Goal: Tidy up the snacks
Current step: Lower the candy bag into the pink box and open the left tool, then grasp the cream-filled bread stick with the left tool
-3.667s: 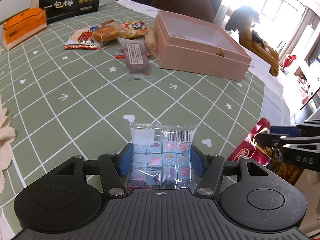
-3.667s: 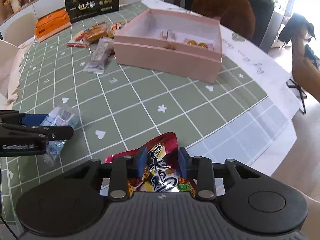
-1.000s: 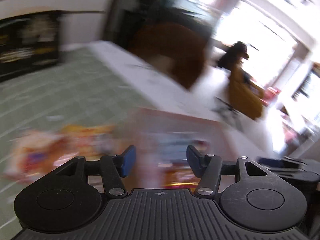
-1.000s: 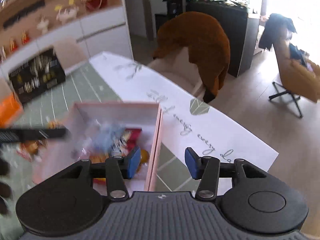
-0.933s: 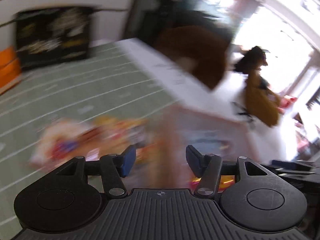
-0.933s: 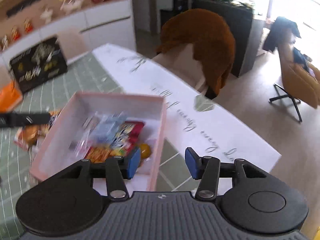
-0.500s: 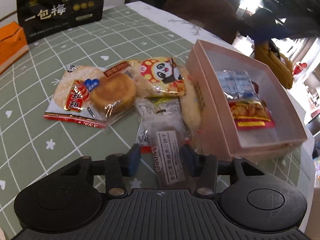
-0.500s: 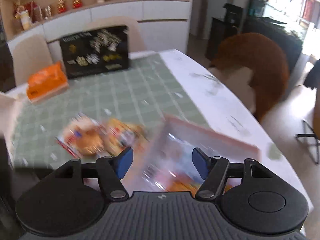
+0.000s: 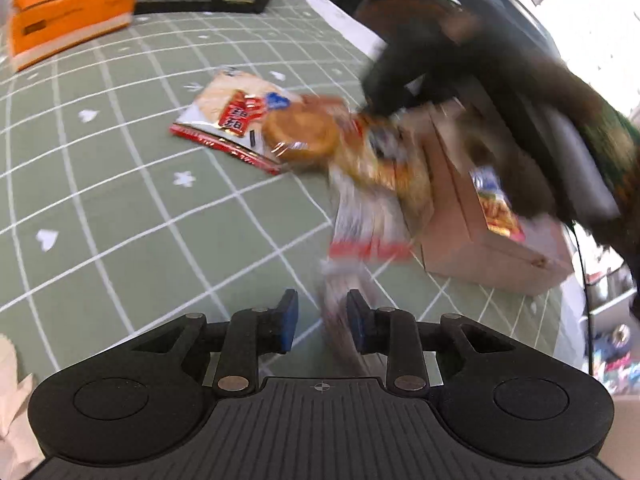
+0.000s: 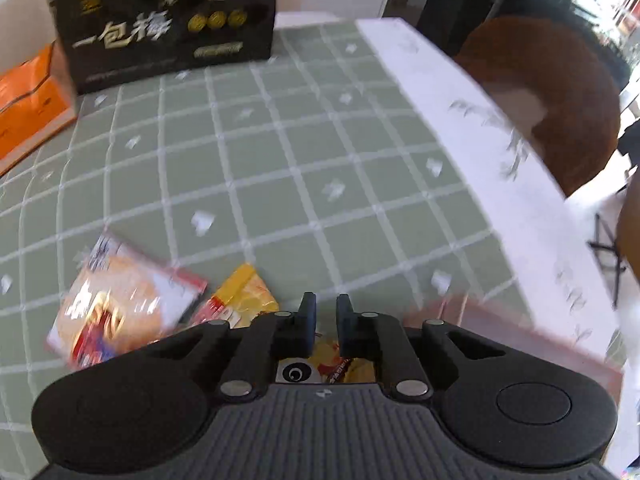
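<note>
Where the snacks are gathered: a green counter (image 9: 120, 200) with a white grid and small white hearts and flowers is covered at its middle by a loose pile, just beside a shallow pink cardboard box (image 9: 460, 220).
Left gripper (image 9: 322, 320): its blue-padded fingers have just been closing and are drawn to a narrow gap, low over the counter at the near end of the pile.
Held by left: a long clear-wrapped bar packet (image 9: 336, 292) is caught between the fingers, heavily blurred; it is pressed by the right-hand pad, while contact at the other pad cannot be told.
Right gripper (image 10: 322, 320): its fingers have just been closing and are brought almost together, pointed steeply down at the far end of the pile.
Held by right: a yellow printed snack packet (image 10: 244, 292) is pinched by its edge, as far as the blur allows; from the left wrist it is seen tilted against the box wall.
Still on the counter: a white-and-red rice cracker packet (image 9: 232, 116) lies flat, overlapped by a round golden cake in clear film (image 9: 300, 132).
Under the pile: a red-and-white wrapper (image 9: 368, 232) is seen blurred, touching the box.
Inside the box: a red-and-orange snack bag (image 9: 496, 208) is laid against the near wall.
Far edge: an orange carton (image 9: 68, 8) and a black gift box with gold lettering (image 10: 168, 20) are stood side by side, well apart from the pile.
</note>
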`<state>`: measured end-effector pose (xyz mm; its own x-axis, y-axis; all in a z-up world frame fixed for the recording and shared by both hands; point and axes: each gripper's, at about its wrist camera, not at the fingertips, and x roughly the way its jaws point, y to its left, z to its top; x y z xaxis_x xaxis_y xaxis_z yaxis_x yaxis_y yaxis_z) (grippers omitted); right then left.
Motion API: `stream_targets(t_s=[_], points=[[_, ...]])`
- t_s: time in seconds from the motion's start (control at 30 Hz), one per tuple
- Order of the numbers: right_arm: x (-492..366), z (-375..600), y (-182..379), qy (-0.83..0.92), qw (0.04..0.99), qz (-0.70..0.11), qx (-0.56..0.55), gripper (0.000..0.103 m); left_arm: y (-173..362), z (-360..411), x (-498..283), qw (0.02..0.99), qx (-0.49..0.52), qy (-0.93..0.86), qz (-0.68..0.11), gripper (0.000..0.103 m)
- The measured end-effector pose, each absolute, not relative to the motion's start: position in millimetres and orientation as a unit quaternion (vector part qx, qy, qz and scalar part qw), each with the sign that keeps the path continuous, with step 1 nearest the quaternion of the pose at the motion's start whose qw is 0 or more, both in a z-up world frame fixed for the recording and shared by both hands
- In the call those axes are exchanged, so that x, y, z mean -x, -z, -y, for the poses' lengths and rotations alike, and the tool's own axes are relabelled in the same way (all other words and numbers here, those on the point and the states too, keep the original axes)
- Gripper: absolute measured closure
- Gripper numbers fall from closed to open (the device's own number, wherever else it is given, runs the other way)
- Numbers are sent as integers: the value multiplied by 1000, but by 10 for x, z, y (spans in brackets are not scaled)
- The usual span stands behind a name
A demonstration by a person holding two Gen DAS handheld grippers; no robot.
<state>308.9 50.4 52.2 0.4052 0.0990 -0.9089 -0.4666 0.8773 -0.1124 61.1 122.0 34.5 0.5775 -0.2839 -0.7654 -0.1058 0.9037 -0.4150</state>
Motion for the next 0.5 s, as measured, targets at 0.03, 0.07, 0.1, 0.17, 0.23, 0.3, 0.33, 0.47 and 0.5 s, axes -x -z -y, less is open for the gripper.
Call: stream_targets(t_s=[0.03,0.07,0.1,0.17,0.23,0.3,0.33,0.47,0.5], points=[[-2988,-468,-527,-187,812,-526,170,93,-345,-1257,-580,862,223,52,-451,72],[-2907,-444,-525,-197,805,-534,166,93,-343,-1284,-553,863,231,52,-447,72],[-2791,-401,-519,-206,797,-545,161,93,-342,-1302,-518,863,237,52,-444,72],[-2533,-313,-507,-224,784,-559,153,93,-350,-1307,-460,863,243,59,-439,72],[-2233,-252,-504,-245,775,-561,156,93,-339,-1288,-388,863,238,67,-440,68],[-1963,-189,-509,-267,767,-563,152,93,-329,-1238,-339,861,228,77,-448,65],[-1877,-164,-520,-270,767,-563,148,93,-326,-1221,-325,859,224,84,-453,65],[-1607,39,-513,-284,756,-581,105,84,-324,-1097,-280,858,194,87,-467,65],[-1561,93,-503,-279,758,-581,98,80,-340,-1094,-277,860,193,80,-465,65]])
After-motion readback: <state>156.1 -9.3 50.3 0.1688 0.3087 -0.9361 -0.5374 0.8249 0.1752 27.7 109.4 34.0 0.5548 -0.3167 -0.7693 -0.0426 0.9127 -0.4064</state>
